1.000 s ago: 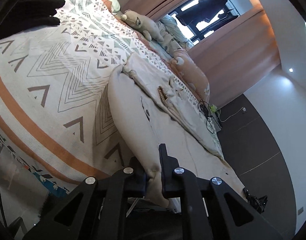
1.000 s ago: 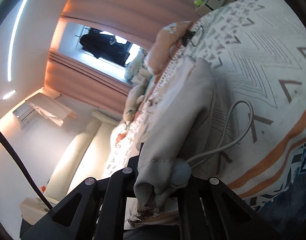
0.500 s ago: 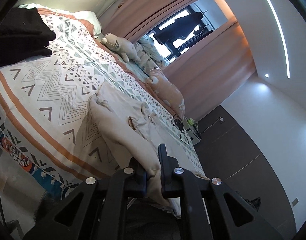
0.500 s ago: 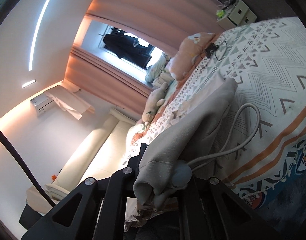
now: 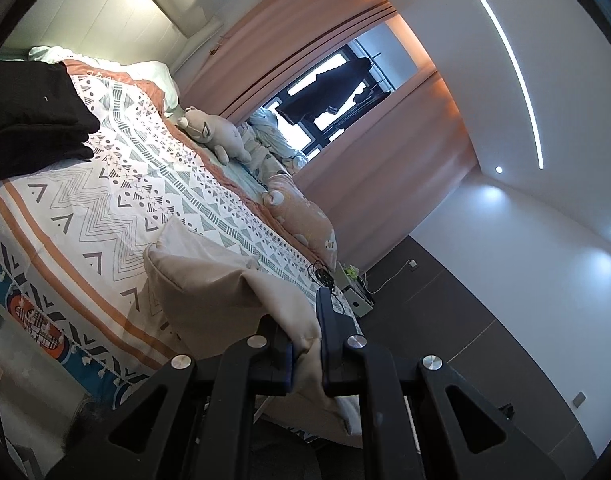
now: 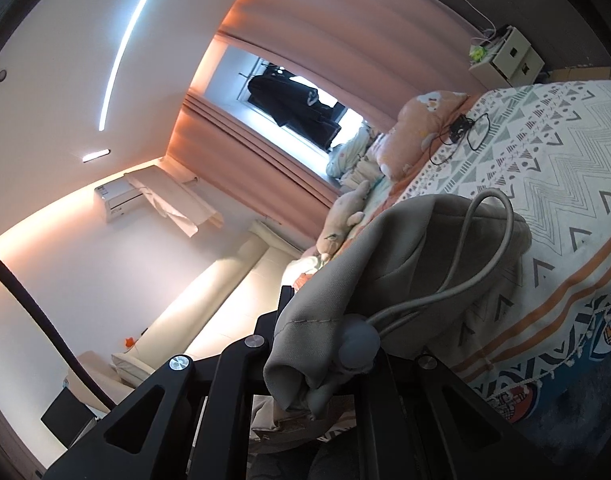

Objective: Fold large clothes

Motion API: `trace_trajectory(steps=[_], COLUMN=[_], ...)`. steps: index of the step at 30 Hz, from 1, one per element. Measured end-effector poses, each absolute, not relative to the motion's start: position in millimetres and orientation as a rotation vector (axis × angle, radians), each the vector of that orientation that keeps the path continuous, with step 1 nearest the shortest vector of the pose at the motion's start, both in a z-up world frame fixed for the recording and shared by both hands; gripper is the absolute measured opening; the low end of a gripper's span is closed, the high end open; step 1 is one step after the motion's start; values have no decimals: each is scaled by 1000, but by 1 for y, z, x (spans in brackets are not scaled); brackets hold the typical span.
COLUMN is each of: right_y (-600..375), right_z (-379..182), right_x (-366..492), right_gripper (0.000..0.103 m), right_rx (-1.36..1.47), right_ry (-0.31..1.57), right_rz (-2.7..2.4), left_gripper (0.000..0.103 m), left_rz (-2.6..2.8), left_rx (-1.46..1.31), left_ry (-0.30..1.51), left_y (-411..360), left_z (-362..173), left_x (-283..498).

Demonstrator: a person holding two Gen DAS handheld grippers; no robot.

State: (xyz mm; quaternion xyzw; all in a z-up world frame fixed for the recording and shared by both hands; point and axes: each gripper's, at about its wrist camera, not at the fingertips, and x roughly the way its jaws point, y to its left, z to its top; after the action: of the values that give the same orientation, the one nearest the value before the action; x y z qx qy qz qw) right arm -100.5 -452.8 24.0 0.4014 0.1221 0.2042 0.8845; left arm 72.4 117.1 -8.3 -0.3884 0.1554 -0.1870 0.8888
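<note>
Left wrist view: left gripper [image 5: 307, 344] is clamped on an edge of one beige garment [image 5: 209, 276], which runs from the jaws down onto the patterned bedspread [image 5: 117, 196], far end resting in a hump on the bed. Fold looks early: garment is lifted and bunched, no flat fold visible, so most of the task seems left. One pile of black clothes [image 5: 29, 116] sits at the left on the bed (looks stacked; can't tell whether it's folded work). Counts: one plush toy [image 5: 213, 132], one peach pillow [image 5: 301, 212], one white pillow [image 5: 157, 76], one tangle of black cable [image 5: 323, 274], one dark garment hung in the window [image 5: 329, 92].

Right wrist view: right gripper [image 6: 325, 356] is closed on another bunched edge of the grey-beige garment [image 6: 405, 248], with one drawstring loop [image 6: 501, 240] and its toggle [image 6: 359, 346] at the jaws. Rest of the fabric drapes onto the bedspread [image 6: 565, 168]. Counts here: one plush toy [image 6: 345, 212], one peach pillow [image 6: 417, 132], one cable tangle [image 6: 461, 128], one nightstand [image 6: 505, 54], one air conditioner [image 6: 119, 196], draped with one cloth.
</note>
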Motion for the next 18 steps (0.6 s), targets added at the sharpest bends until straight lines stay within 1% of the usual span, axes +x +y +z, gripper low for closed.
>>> trace_trajectory(steps=[7, 18], right_y=[-454, -456], right_z=[24, 22], right_x=[-90, -43], right_gripper=[6, 6], right_rx=[836, 840], right_ry=[238, 258], right_rz=[412, 368], left_gripper=[11, 11], left_rz=[-387, -361], left_rx=[-793, -794], left_ry=[303, 328], left_y=[117, 120], left_z=[1, -6], left_x=[71, 120])
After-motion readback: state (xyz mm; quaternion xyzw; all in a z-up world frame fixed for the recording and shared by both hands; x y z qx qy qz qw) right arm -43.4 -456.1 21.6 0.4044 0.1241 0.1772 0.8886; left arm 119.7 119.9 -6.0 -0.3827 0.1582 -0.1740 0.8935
